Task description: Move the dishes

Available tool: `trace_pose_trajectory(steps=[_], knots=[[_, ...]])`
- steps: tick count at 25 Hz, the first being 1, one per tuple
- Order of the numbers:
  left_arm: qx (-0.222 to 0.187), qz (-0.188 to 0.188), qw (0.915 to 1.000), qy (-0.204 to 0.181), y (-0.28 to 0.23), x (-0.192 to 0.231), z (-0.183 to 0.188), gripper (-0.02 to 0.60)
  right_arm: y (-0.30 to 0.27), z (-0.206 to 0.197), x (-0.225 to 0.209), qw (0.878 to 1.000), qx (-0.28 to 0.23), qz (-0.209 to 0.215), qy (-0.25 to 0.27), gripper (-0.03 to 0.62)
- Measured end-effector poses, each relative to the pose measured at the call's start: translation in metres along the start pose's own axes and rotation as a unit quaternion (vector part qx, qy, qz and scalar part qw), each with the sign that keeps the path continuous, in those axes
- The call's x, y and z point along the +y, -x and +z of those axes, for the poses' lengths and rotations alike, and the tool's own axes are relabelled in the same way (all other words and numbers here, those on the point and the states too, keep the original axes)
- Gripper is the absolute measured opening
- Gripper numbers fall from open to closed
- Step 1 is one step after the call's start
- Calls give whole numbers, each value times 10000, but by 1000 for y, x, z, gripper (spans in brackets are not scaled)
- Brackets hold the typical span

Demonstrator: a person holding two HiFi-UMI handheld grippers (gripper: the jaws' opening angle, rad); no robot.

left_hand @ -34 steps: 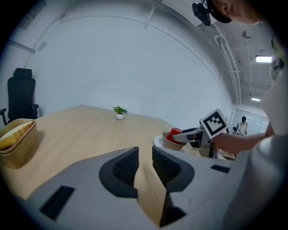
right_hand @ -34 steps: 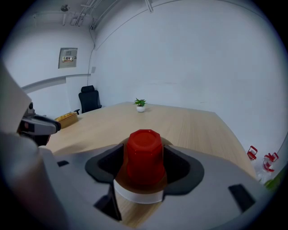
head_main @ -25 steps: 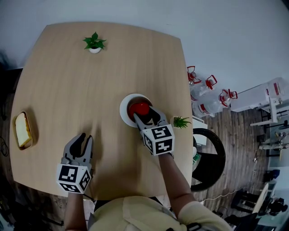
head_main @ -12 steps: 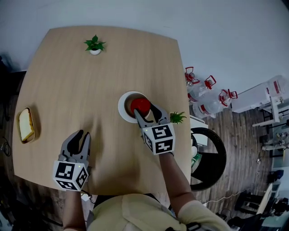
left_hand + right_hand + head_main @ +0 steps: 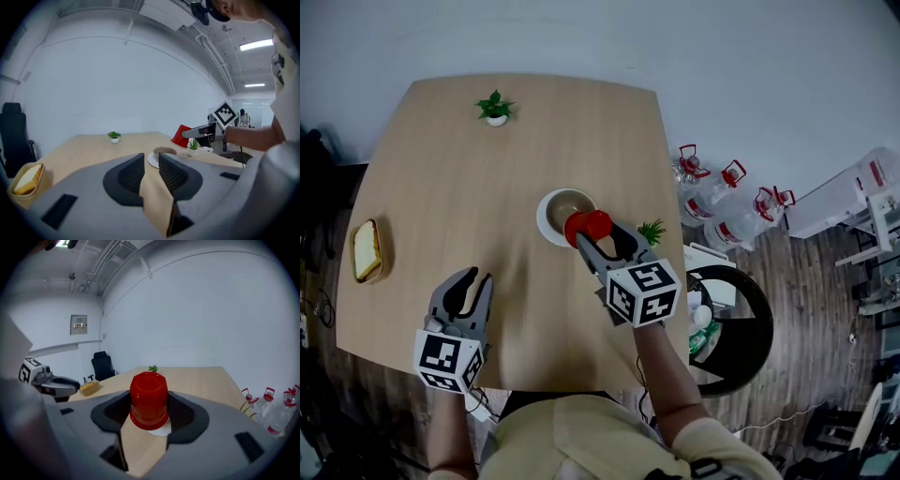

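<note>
A red cup [image 5: 588, 226] hangs upside down in my right gripper [image 5: 602, 238], whose jaws are shut on its sides. In the right gripper view the cup [image 5: 149, 394] fills the space between the jaws of that gripper [image 5: 149, 409], above a white plate [image 5: 160, 430]. The plate [image 5: 546, 222] carries a brownish bowl [image 5: 567, 208] just left of the cup. My left gripper [image 5: 471, 279] hovers near the table's front left, its jaws a narrow gap apart with nothing between them. From the left gripper [image 5: 151, 159] view, the cup [image 5: 182, 136] is held off the table beside the bowl [image 5: 164, 151].
A basket with bread [image 5: 367, 251] sits at the table's left edge. A small potted plant [image 5: 496, 108] stands at the far side, another [image 5: 652, 231] at the right edge. Water bottles [image 5: 727, 187] and a black chair [image 5: 741, 319] are on the floor to the right.
The right gripper has lifted the red cup off the plate and drawn it toward me, uncovering the brownish bowl. The left gripper has risen a little, still with nothing in it.
</note>
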State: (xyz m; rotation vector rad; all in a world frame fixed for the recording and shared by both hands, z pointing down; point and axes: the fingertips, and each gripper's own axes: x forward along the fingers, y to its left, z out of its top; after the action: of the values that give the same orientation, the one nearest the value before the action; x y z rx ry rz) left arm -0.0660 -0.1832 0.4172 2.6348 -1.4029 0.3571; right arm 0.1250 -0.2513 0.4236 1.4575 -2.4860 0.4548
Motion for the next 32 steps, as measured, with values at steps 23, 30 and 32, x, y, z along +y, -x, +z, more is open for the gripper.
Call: trace_pose_trajectory(steps=[23,30,32], knots=[[519,-671,9371,-3386,-6,-67,19,124,48,6,65,9565,-223,1837,-2256,247],[418,-857,9136,-3953,-11,-61,20,127,37,2,88,9419,-127,2017,-2683,247],[411,-899,9068,-4097,-11,-60,17,127,34,-1,95,9395,-81,2049,-2744,247]])
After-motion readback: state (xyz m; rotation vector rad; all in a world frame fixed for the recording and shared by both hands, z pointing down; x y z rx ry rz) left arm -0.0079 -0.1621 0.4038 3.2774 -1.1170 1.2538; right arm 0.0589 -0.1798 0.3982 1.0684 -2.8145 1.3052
